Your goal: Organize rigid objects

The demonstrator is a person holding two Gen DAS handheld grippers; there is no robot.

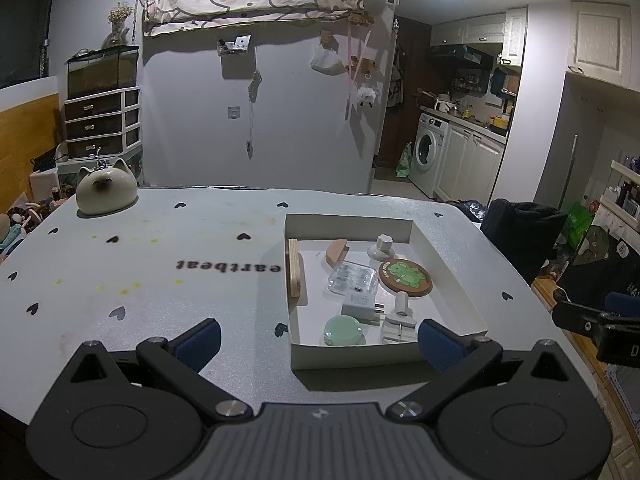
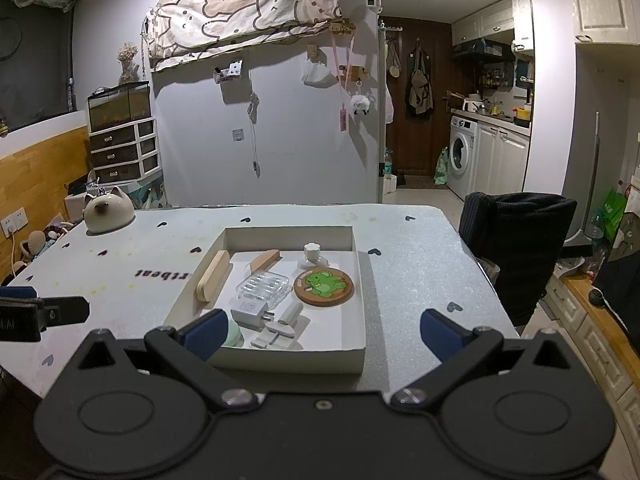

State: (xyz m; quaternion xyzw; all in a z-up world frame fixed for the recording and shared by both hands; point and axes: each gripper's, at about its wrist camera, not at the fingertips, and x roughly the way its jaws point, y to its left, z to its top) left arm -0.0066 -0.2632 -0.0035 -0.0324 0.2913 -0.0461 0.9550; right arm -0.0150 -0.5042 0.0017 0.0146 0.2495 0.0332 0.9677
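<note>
A shallow white box [image 1: 352,356] [image 2: 296,362] lies on the table and holds several small things: a wooden block [image 1: 294,274] [image 2: 213,275], a round green-frog coaster [image 1: 405,277] [image 2: 324,285], a clear plastic case [image 1: 352,278] [image 2: 263,286], a white plug adapter [image 1: 361,305] [image 2: 252,312], a mint round case [image 1: 343,330] [image 2: 233,334] and a white knob [image 1: 383,246] [image 2: 313,255]. My left gripper [image 1: 318,342] hangs open over the box's near edge. My right gripper [image 2: 320,334] is open too, spanning the box's near right corner. Neither holds anything.
A ceramic cat-shaped ornament [image 1: 105,190] [image 2: 108,208] sits at the table's far left corner. A dark chair [image 2: 520,248] stands off the table's right edge. The table top [image 1: 160,280] left of the box is bare foam with heart prints.
</note>
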